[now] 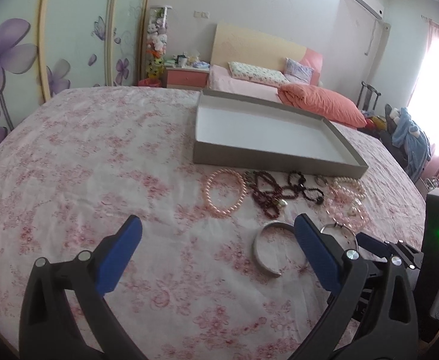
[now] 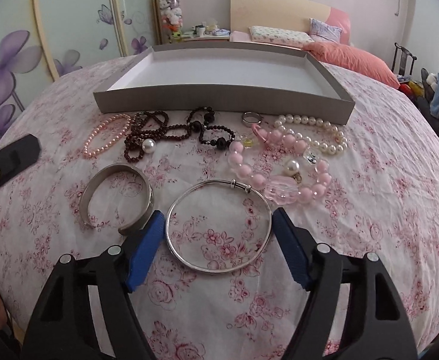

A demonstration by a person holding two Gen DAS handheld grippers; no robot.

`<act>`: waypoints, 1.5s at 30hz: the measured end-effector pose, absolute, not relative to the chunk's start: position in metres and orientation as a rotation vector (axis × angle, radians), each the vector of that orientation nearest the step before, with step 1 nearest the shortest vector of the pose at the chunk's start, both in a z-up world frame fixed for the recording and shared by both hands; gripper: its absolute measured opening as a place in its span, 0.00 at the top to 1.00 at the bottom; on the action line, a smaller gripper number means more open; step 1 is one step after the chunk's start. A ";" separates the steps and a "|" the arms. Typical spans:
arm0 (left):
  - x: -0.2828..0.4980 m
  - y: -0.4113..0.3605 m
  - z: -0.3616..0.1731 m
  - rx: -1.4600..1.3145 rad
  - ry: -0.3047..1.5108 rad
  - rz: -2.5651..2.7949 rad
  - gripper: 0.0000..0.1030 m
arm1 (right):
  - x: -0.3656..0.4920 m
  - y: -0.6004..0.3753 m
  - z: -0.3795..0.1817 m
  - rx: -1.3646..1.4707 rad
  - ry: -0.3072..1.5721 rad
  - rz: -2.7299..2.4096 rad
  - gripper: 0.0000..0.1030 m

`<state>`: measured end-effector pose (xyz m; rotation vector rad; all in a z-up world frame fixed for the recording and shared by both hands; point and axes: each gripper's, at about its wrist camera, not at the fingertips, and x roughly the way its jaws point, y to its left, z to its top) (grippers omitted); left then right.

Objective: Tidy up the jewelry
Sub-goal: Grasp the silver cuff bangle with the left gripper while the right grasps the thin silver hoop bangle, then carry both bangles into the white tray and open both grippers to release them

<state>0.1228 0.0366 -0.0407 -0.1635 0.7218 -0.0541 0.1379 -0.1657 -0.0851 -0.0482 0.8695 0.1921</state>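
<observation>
Now right claw (image 2: pixel 216 231) parted around thin silver bangle (image 2: pixel 219 225), pads apparently not gripping; left claw (image 1: pixel 216 234) wide, empty.

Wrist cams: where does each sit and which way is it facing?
Left wrist: on the left gripper, tilted down across the floral cloth toward the grey tray; own jaws wide apart, right gripper at the right edge.
Right wrist: on the right gripper, aimed down at the thin silver bangle, which lies between its jaws; left gripper's tip at left.
Shared: tray, cuff bangle, bead strands.
</observation>
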 end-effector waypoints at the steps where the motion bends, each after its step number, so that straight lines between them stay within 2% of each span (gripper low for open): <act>1: 0.124 0.032 -0.042 -0.154 0.734 -0.064 0.04 | 0.137 -0.169 -0.086 -0.051 0.870 0.195 0.29; 10: 0.141 -0.021 -0.062 -0.017 0.843 -0.133 0.04 | 0.138 -0.235 -0.086 0.022 0.872 0.071 0.29; 17: 0.160 -0.042 -0.084 0.046 0.934 -0.090 0.05 | 0.134 -0.236 -0.086 0.012 0.856 0.079 0.28; 23: 0.166 -0.043 -0.090 0.047 0.942 -0.070 0.15 | 0.134 -0.240 -0.086 0.019 0.853 0.091 0.27; 28: 0.169 -0.044 -0.090 0.049 0.936 -0.064 0.16 | 0.136 -0.238 -0.087 0.020 0.855 0.091 0.25; 30: 0.169 -0.044 -0.089 0.049 0.927 -0.069 0.23 | 0.137 -0.236 -0.087 0.009 0.857 0.087 0.25; 32: 0.166 -0.046 -0.087 0.053 0.915 -0.072 0.36 | 0.138 -0.236 -0.087 0.004 0.858 0.085 0.28; 45: 0.155 -0.036 -0.085 0.048 0.916 -0.072 0.36 | 0.132 -0.236 -0.085 0.014 0.854 0.125 0.29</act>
